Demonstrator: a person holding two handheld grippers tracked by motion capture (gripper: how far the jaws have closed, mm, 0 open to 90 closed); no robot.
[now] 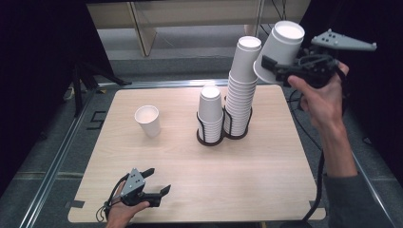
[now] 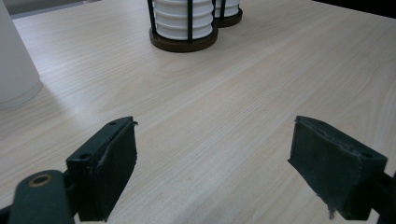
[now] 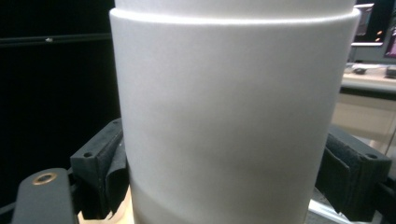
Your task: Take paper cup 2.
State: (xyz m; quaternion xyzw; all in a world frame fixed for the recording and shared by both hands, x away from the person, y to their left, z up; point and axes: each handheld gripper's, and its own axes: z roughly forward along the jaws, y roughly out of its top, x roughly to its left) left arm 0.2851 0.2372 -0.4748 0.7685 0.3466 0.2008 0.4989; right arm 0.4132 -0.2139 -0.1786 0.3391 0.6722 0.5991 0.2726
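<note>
Cup duty: the white paper cup (image 1: pixel 281 47) I am carrying is plain and unprinted, with a rolled rim, tilted so its open mouth is facing up and toward the camera in the high view. It is hanging in the air just right of the tall stack's top, above the far right part of the table (image 1: pixel 190 185), touching nothing but the pads. In the right gripper view its smooth wall (image 3: pixel 233 116) is sitting between both black pads.

Two black wire holders are standing side by side near the table's middle, touching or nearly so. The left holder (image 1: pixel 209 135) is carrying a short stack of cups (image 1: pixel 210 111); the right holder (image 1: pixel 237 128) is carrying a tall stack (image 1: pixel 242 85) that is leaning slightly right at its top. A single cup (image 1: pixel 148 120) is standing upright on the table well left of the holders, mouth up.

My right gripper (image 1: pixel 273 69) is clamping the carried cup low on its body, near the base. My left gripper (image 1: pixel 159 183) is resting low at the near left edge, jaws standing apart with bare tabletop between them in the left gripper view, gripping nothing.
</note>
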